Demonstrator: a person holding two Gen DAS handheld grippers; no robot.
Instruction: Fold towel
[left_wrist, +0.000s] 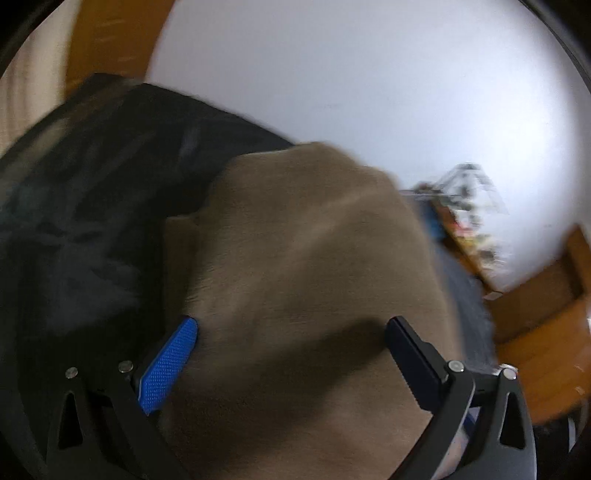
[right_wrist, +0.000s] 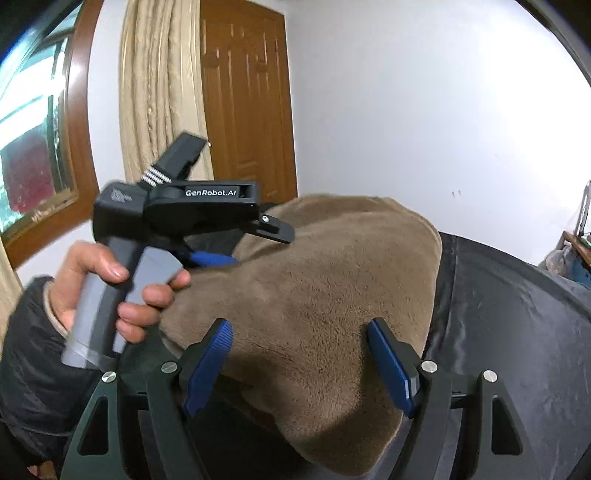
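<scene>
- Nearest in the right wrist view, the right gripper (right_wrist: 297, 363) has its two blue-padded fingers (right_wrist: 208, 367) spread wide, one on each side of a bunched part of the towel (right_wrist: 317, 295); the cloth lies between them and touches both pads, yet the jaws are not pressed together on it.
- Nearest in the left wrist view, the left gripper (left_wrist: 291, 363) also stands spread, with a blue pad (left_wrist: 168, 365) at one side and a black finger at the other, and the towel (left_wrist: 295, 258) fills the gap between them; this view is blurred.
- Brown and fleecy, the towel is heaped in a rounded mound over a dark cloth (right_wrist: 509, 325) that covers the surface beneath.
- Just beyond the towel's near edge in the right wrist view, a hand (right_wrist: 110, 291) in a dark sleeve (right_wrist: 33, 365) grips the grey handle of the left gripper (right_wrist: 255, 243), whose body reads "GenRobot.AI"; its fingers reach onto the far side of the mound.
- Farther back stand a beige curtain (right_wrist: 162, 88) and a brown door (right_wrist: 247, 103), set in a white wall (right_wrist: 424, 110).
- At the far left a wood-framed window (right_wrist: 33, 122) shows.
- In the left wrist view, blurred clutter (left_wrist: 465, 206) lies against the wall, too smeared to name.
</scene>
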